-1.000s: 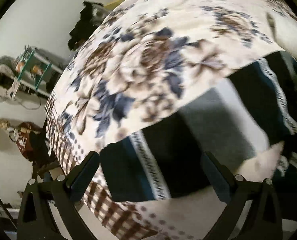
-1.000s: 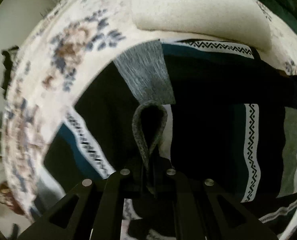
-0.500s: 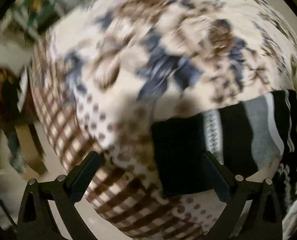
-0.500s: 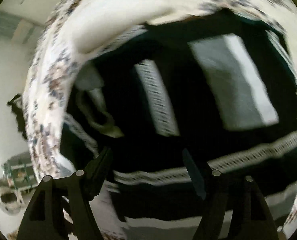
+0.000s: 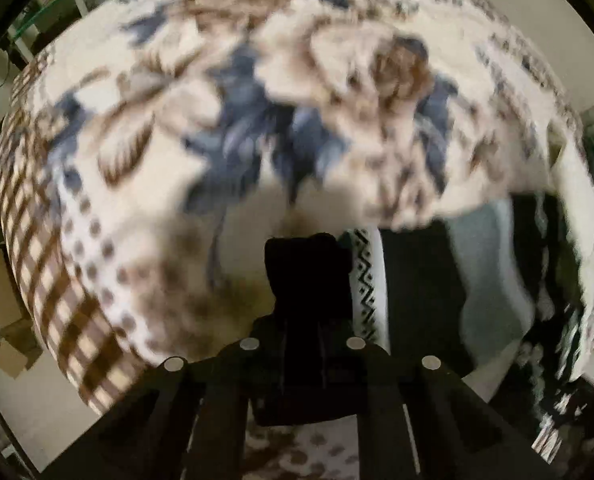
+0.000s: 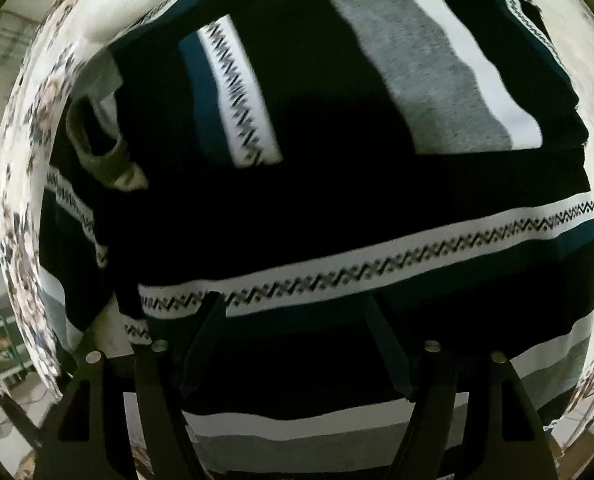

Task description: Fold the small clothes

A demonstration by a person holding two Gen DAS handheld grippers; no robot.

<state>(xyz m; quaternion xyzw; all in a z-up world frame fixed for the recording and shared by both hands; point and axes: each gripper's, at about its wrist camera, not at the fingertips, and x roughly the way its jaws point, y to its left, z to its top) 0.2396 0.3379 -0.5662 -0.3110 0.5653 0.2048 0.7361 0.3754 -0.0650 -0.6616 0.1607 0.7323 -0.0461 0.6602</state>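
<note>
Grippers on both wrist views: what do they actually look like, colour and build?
The left gripper and right gripper look alike: matte black, angular frames with triangular cutouts, flat tapered fingers, and round silver screw heads, four showing on each. No cables, markings, sleeves or hands are visible.

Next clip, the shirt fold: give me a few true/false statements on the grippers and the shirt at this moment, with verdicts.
1. The left gripper is shut on a dark edge of the shirt. True.
2. The right gripper is shut on the collar. False: its jaws stand open, and the collar lies off to the left.
3. The shirt lies on a floral blanket. True.
4. The shirt is plain white. False: it is black with white zigzag bands, grey and teal.
</note>
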